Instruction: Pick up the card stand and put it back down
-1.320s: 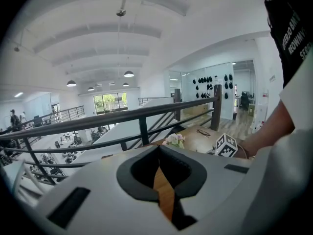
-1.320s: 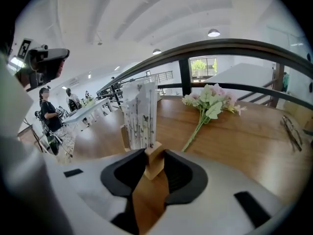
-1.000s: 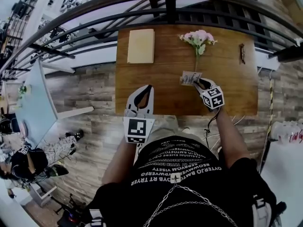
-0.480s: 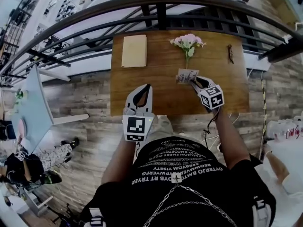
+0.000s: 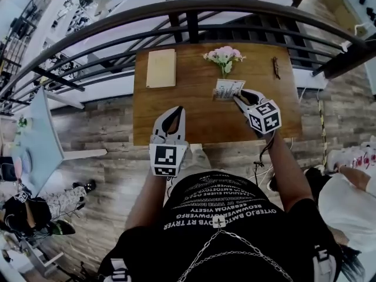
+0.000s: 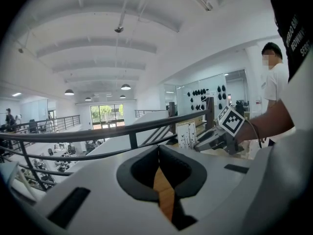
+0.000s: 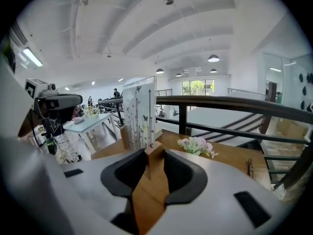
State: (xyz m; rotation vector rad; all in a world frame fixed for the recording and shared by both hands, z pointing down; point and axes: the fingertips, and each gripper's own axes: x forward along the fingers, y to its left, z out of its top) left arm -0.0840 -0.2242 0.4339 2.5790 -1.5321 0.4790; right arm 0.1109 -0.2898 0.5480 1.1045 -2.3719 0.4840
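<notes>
The card stand, a small wooden block holding an upright white card printed with butterflies, hangs above the wooden table. My right gripper is shut on the stand's wooden base, which sits between its jaws. The left gripper view shows the stand out ahead, with the right gripper behind it. My left gripper hovers over the table's near edge, left of the stand. Its jaws meet at the tips with nothing between them.
On the table's far side lie a beige book, a bunch of pink flowers just beyond the stand, and a small dark object. A dark metal railing runs behind the table. A person in white stands at the right.
My right gripper has risen with the card stand, lifting it off the table. The left gripper has shifted slightly upward and stayed shut.
</notes>
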